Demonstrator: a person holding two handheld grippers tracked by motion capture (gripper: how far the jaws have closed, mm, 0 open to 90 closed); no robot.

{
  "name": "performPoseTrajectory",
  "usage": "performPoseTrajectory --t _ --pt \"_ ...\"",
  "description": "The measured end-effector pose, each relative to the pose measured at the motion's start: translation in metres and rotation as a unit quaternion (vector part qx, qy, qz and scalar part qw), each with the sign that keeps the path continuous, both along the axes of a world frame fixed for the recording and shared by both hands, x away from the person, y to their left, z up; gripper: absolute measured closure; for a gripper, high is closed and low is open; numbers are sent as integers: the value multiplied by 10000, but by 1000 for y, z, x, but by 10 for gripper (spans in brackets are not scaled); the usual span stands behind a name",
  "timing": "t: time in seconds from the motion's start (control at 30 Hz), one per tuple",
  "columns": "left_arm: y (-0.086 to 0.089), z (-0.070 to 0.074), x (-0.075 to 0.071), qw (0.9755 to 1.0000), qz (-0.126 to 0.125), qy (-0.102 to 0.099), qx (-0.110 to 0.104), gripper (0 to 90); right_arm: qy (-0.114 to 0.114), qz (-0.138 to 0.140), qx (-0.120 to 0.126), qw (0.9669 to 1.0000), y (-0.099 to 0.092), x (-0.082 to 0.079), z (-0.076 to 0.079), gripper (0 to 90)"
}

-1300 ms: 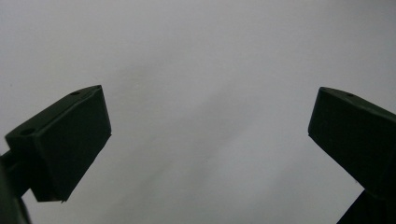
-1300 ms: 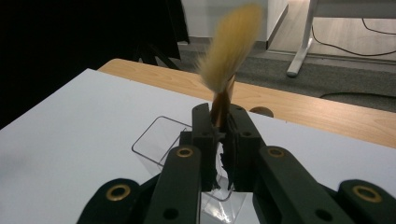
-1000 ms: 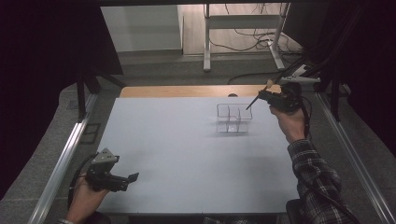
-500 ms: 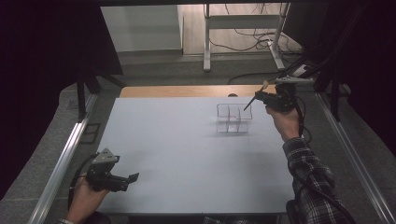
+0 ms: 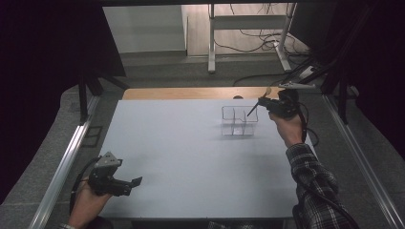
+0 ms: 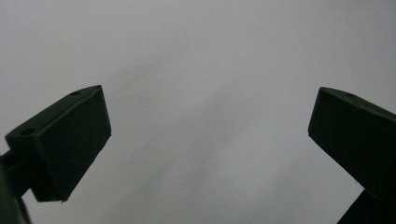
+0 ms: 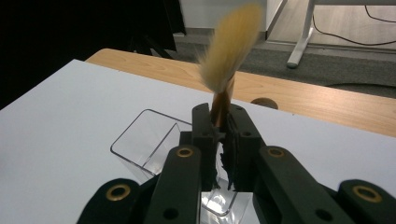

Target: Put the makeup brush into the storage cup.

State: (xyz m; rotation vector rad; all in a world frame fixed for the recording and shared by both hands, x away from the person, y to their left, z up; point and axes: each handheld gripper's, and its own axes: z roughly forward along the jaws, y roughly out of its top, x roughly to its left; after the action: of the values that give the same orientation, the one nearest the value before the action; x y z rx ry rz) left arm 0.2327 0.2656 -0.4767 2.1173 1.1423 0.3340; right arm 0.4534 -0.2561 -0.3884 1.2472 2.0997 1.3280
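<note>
High view: right gripper (image 5: 265, 103) holds a thin brush (image 5: 258, 103) above the far right corner of a clear, square-celled plastic organizer (image 5: 239, 121) on the matte pale counter (image 5: 191, 152). Brush's long axis runs diagonally, dark handle pointing down-left into the organizer, tuft up-right. Left gripper (image 5: 128, 184) rests at the near left edge.

Left gripper view: jaws spread wide over bare counter.

Right gripper view: jaws pinch the brown brush (image 7: 224, 70) below its soft, blond, tapered bristles, which point up and away.
</note>
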Motion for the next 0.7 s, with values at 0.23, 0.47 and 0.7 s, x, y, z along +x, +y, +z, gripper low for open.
performPoseTrajectory --t 0.23,0.47,0.7 --pt "0 0 0 10000 -2 -3 7 0 24 -23 -21 10000 0 0 -7 836" --pt "0 0 0 10000 -10 -5 10 0 26 -26 -71 10000 4 0 -14 836" --pt "0 0 0 10000 -16 -6 9 0 64 -65 -150 9998 6 2 -26 836"
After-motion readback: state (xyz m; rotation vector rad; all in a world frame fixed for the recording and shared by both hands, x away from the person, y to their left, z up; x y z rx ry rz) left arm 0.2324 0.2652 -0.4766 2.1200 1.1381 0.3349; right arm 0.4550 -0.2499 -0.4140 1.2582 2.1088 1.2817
